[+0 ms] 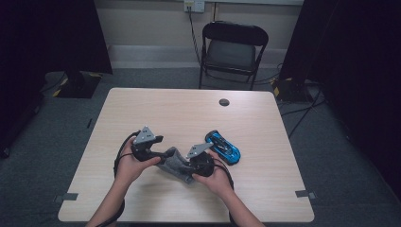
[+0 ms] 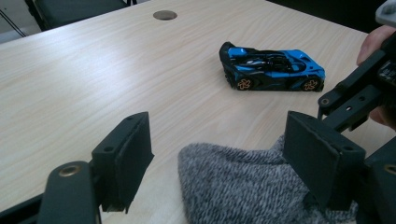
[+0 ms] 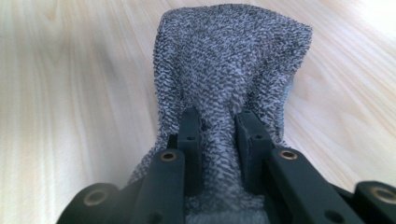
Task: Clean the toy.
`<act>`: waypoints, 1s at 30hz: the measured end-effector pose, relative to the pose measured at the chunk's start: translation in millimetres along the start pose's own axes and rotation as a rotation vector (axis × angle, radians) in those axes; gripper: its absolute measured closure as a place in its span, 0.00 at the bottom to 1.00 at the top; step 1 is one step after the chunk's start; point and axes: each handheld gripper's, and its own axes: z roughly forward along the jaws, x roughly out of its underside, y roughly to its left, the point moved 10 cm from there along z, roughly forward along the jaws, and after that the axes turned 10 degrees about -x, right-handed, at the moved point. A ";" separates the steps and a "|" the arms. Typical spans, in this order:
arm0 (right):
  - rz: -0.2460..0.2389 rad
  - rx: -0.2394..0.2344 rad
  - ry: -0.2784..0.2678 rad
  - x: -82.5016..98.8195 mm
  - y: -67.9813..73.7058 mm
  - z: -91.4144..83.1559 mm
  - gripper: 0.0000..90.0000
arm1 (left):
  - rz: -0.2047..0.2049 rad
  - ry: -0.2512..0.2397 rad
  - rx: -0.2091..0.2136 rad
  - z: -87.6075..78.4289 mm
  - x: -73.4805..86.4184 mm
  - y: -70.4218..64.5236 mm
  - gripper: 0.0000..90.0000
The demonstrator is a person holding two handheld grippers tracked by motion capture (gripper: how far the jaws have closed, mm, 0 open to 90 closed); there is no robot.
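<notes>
A grey knitted sock [image 1: 172, 160] lies near the front middle of the wooden table [image 1: 189, 113]. My right gripper [image 3: 219, 135] is shut on it, with the knit bunched between both pads and the rest of the sock [image 3: 229, 60] stretching away over the wood. In the high view the right gripper [image 1: 188, 166] sits at the sock's right end. My left gripper [image 1: 161, 149] is at the sock's left end and stands open. Its jaws [image 2: 224, 154] are wide apart with the sock's edge [image 2: 233, 186] lying between them, unpressed. A blue toy car [image 1: 223, 147] stands just right of my hands, also the car [image 2: 273, 70].
A round cable hole [image 1: 224, 102] sits at the table's far middle. A black folding chair [image 1: 234, 47] stands behind the table. Dark curtains hang at both sides. The table's front edge is close below my forearms.
</notes>
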 end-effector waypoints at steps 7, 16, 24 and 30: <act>-0.007 0.006 -0.009 -1.8 -1.4 10.9 0.71 | -0.004 0.024 0.012 2.3 16.4 -1.4 0.28; -0.020 0.055 -0.044 -1.5 -7.4 -23.1 0.42 | 0.021 0.030 0.018 1.0 23.6 -8.5 0.29; 0.057 0.191 -0.082 10.6 -61.0 -68.8 0.28 | 0.059 0.050 0.034 6.6 33.5 -18.6 0.29; 0.055 0.230 -0.080 2.5 -83.5 -83.0 0.25 | 0.049 0.054 0.057 11.9 35.5 -23.0 0.29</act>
